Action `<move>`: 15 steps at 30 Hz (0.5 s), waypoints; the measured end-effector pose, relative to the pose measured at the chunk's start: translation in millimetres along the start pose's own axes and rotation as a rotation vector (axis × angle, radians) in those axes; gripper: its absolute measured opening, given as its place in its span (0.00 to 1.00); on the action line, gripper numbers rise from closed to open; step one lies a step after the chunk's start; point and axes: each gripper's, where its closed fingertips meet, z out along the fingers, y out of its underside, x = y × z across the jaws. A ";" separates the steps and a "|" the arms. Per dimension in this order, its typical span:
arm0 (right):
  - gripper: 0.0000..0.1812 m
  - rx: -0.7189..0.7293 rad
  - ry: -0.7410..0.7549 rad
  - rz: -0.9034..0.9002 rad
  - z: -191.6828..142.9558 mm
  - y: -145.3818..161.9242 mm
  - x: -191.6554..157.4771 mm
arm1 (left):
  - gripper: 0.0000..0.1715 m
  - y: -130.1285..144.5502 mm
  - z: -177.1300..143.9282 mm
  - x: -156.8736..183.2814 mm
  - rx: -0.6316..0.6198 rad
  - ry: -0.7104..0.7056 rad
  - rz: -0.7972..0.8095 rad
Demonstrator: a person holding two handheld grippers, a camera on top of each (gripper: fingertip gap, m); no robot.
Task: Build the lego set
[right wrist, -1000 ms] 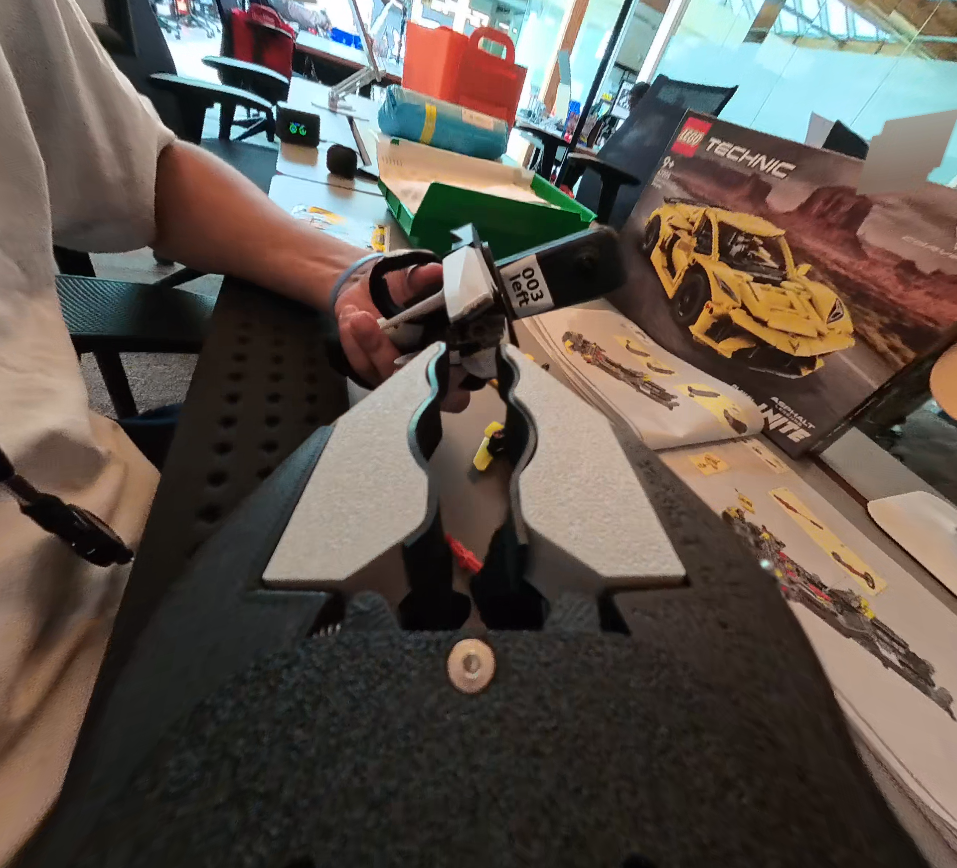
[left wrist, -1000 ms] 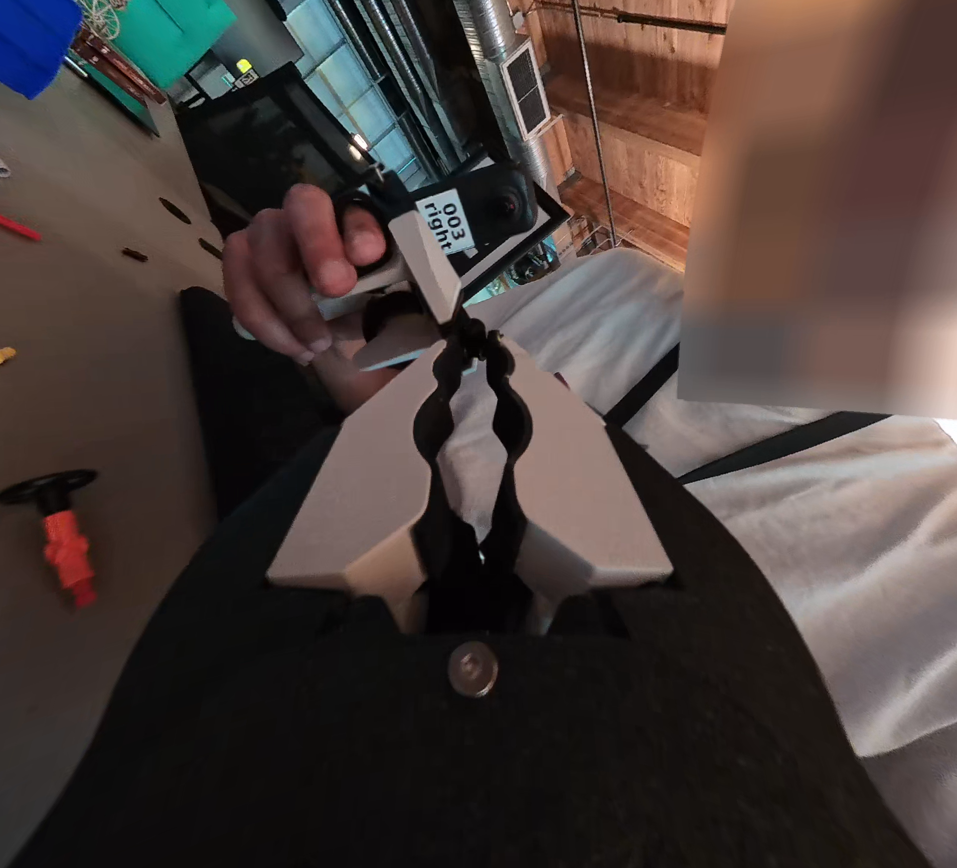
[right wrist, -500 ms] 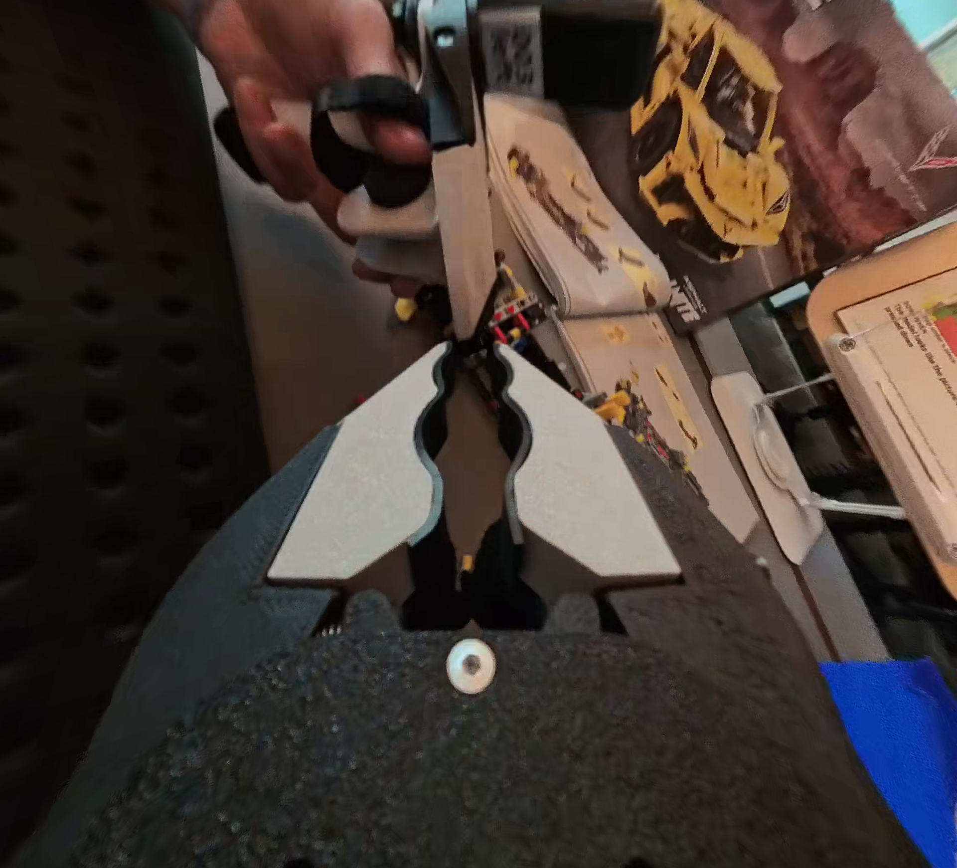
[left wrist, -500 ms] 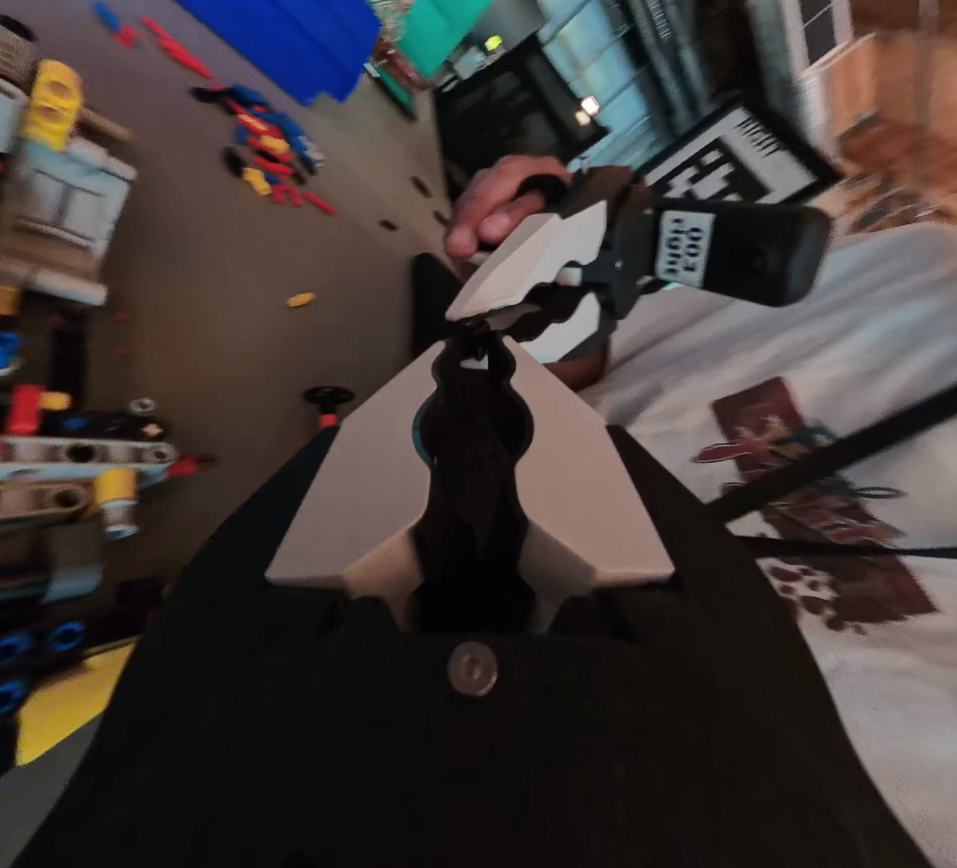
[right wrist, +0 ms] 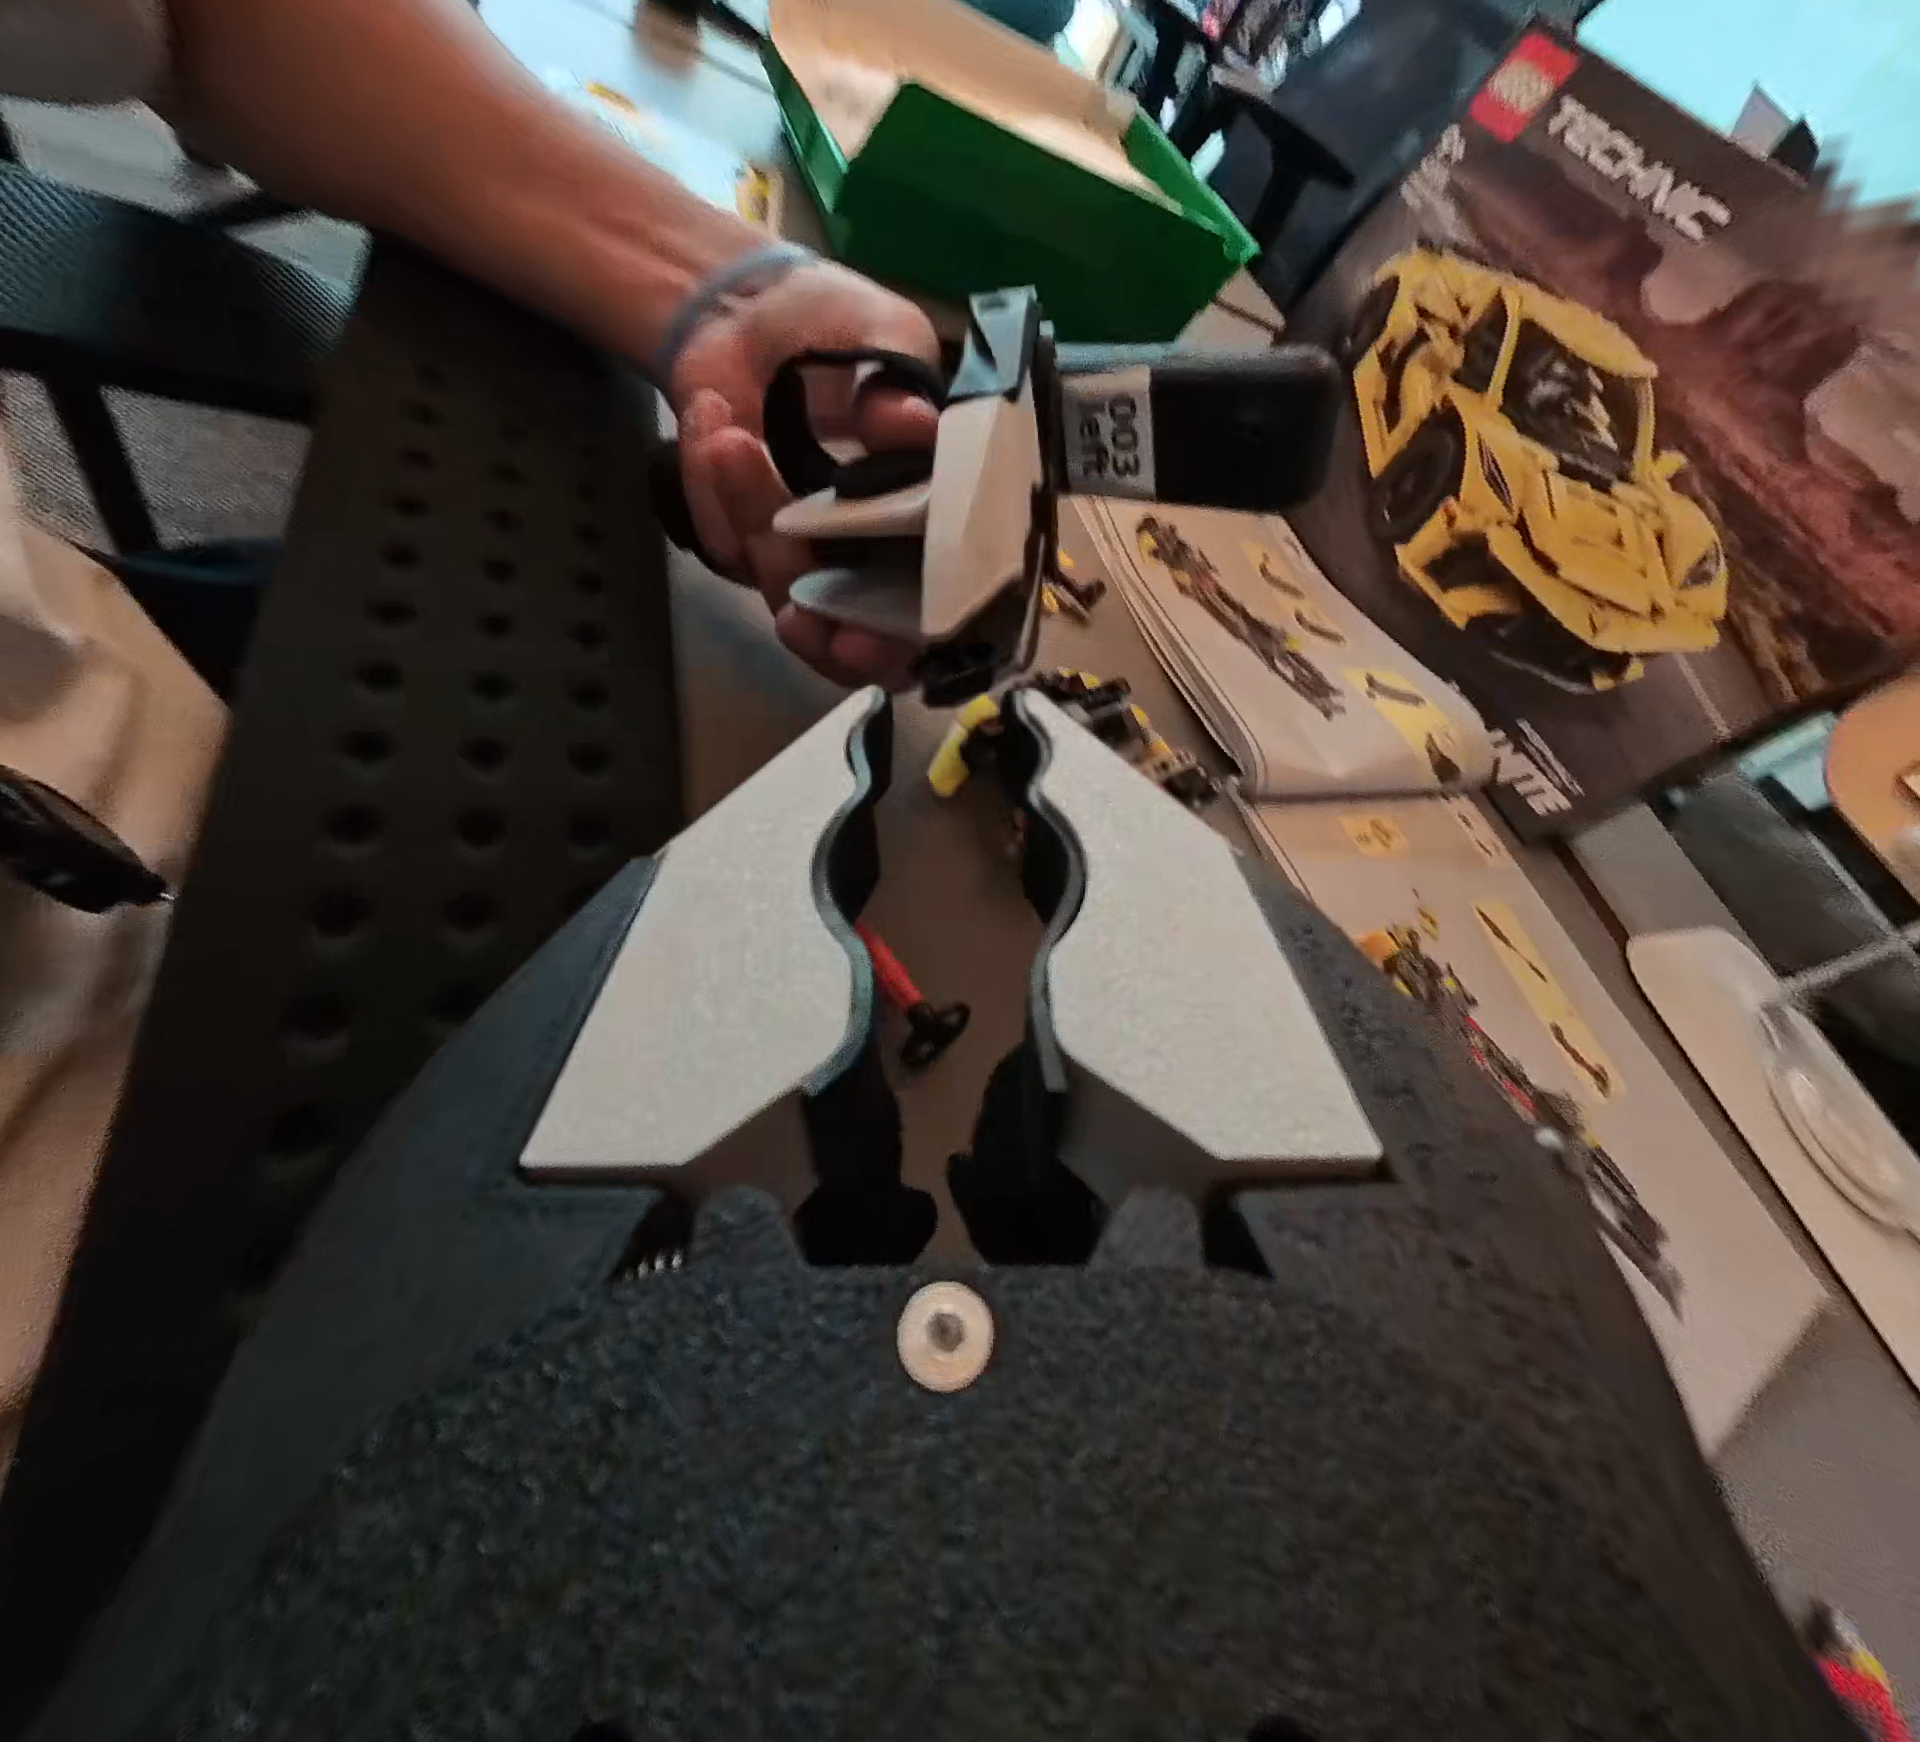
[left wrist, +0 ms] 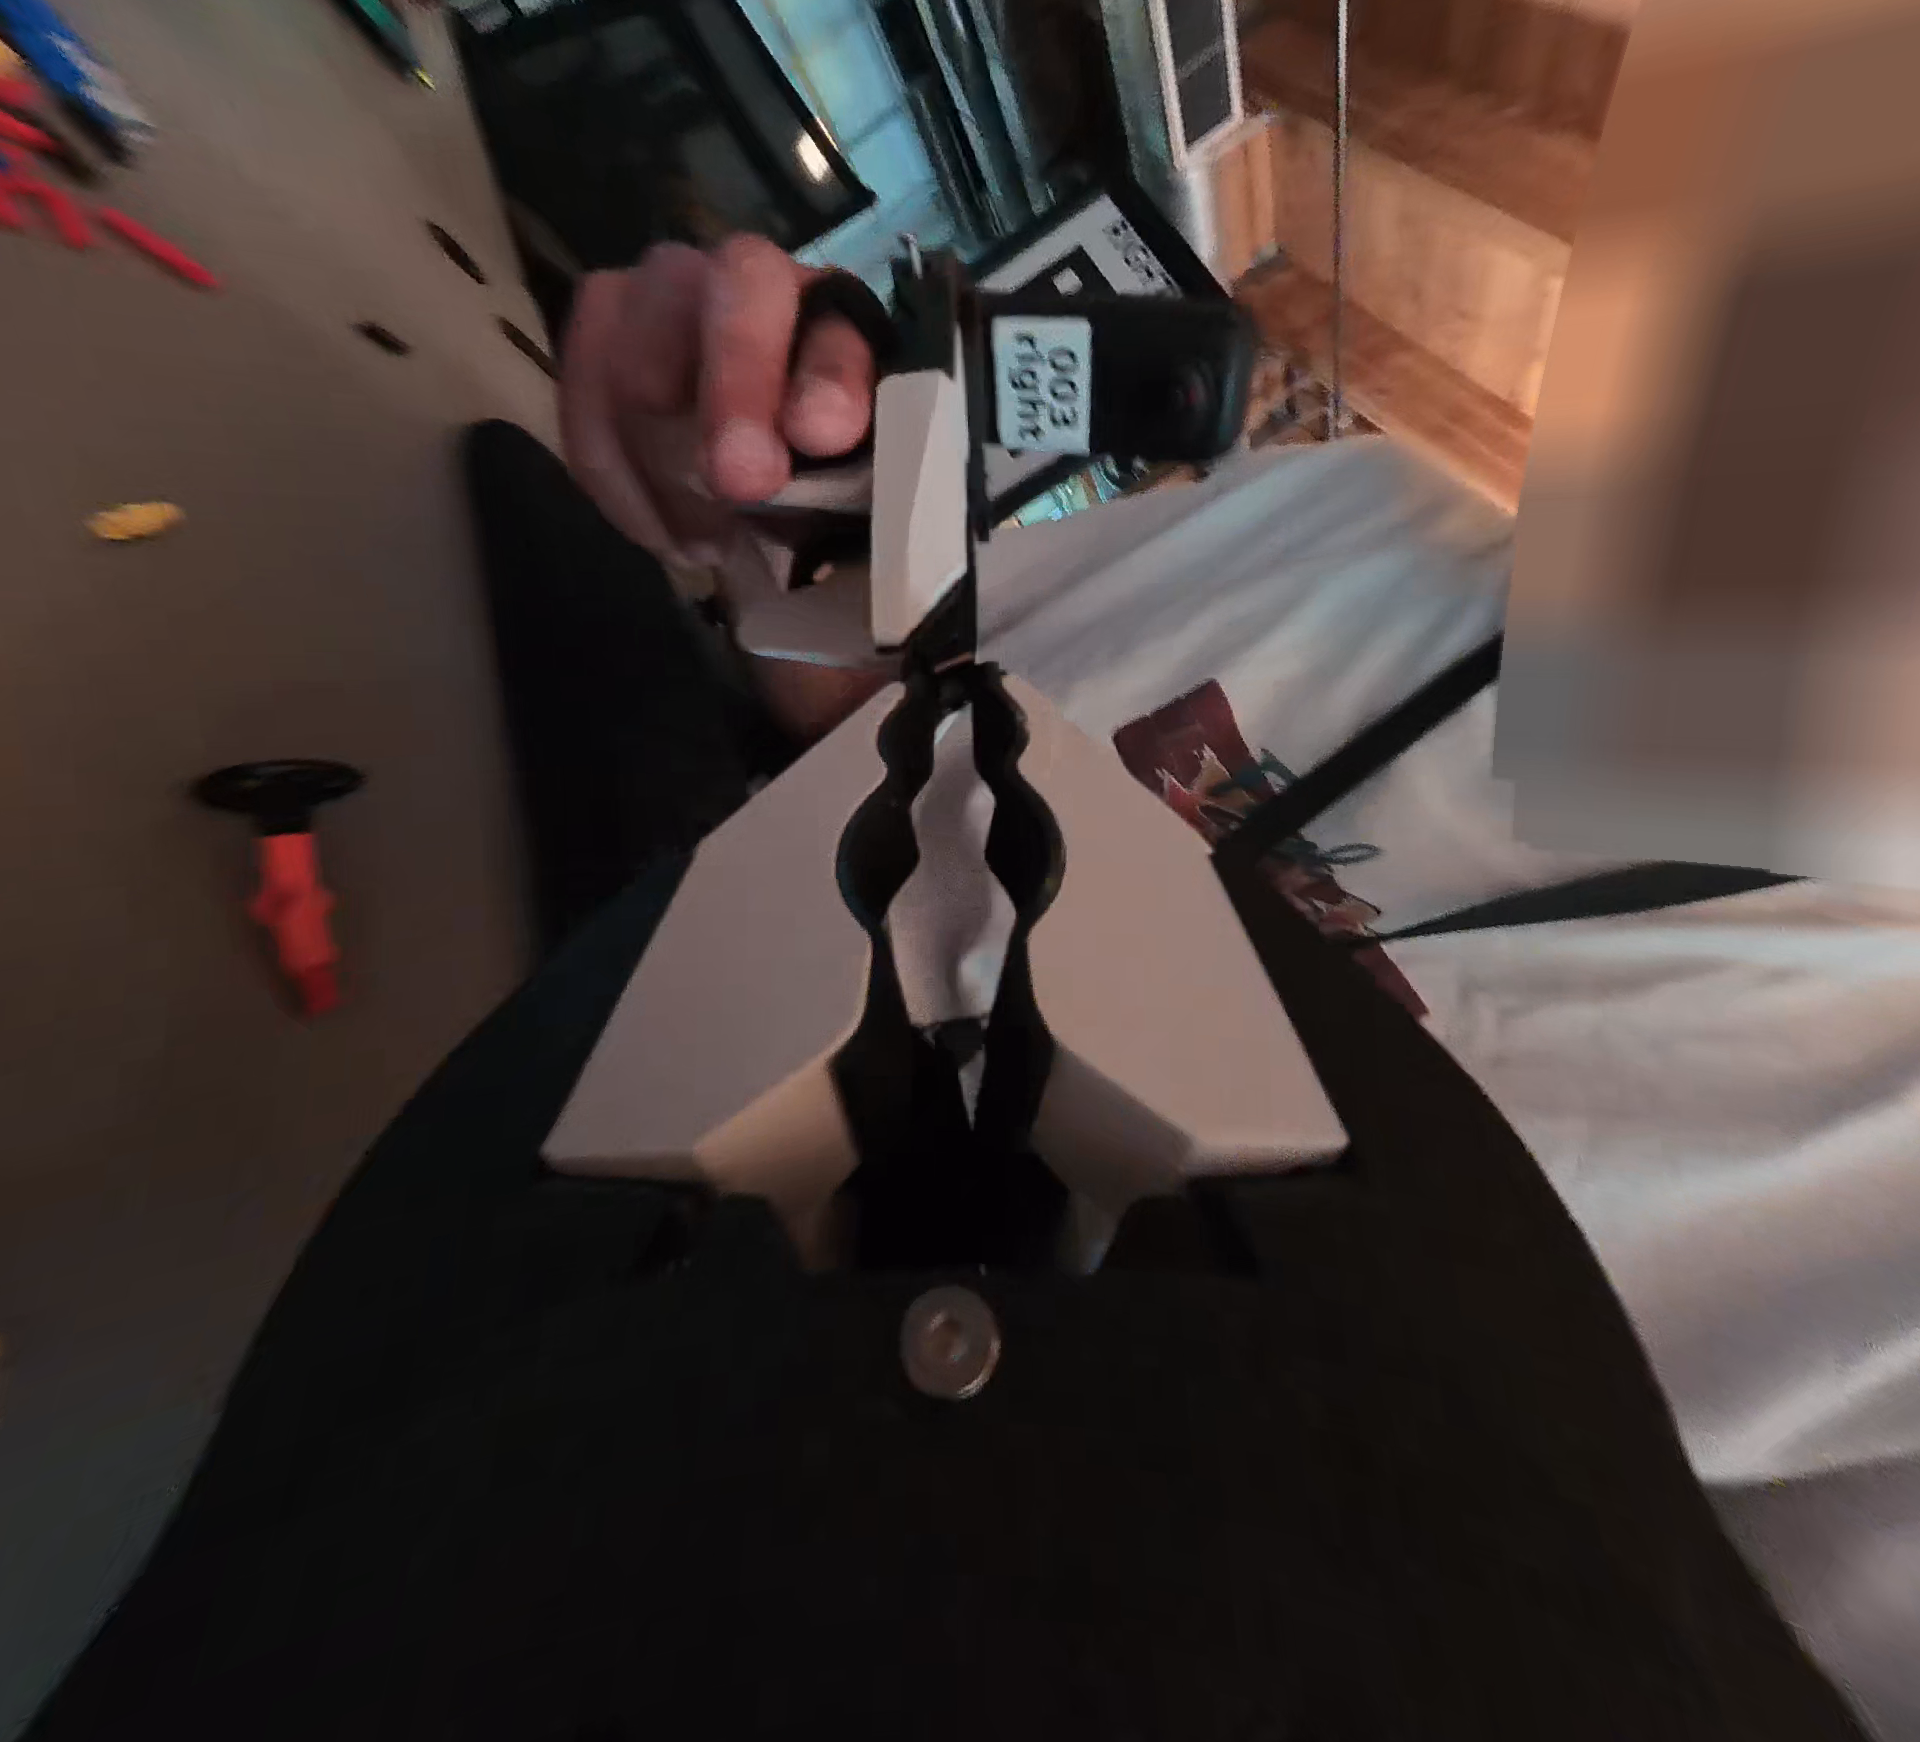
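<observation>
Grey table (right wrist: pixel 966 903) holds open booklets (right wrist: pixel 1288 653) beside propped set box (right wrist: pixel 1621 404).

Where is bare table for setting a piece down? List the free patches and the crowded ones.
Free: the table between the yellow piece and the red-and-black piece, bordered by the black chair back. Crowded: the other side, where booklets, the box and the green tray lie close together, with small parts at the booklets' edge.

Motion blur, both wrist views

Small black piece (right wrist: pixel 961 676) at left gripper (right wrist: pixel 971 669) tips: too smeared to ID. Instruction booklet (right wrist: pixel 1299 684) partly behind it.
</observation>
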 end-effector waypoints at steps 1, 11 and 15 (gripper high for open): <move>0.11 0.037 -0.016 0.011 -0.7 -5.2 -2.5 | 0.02 4.5 2.6 4.0 -0.025 0.023 0.003; 0.07 0.035 -0.013 -0.025 -0.6 -2.3 -5.1 | 0.02 4.2 2.4 -1.0 -0.029 -0.017 0.009; 0.09 0.071 -0.014 -0.028 -0.4 -5.9 -8.7 | 0.02 7.5 1.4 -0.6 -0.043 -0.003 -0.010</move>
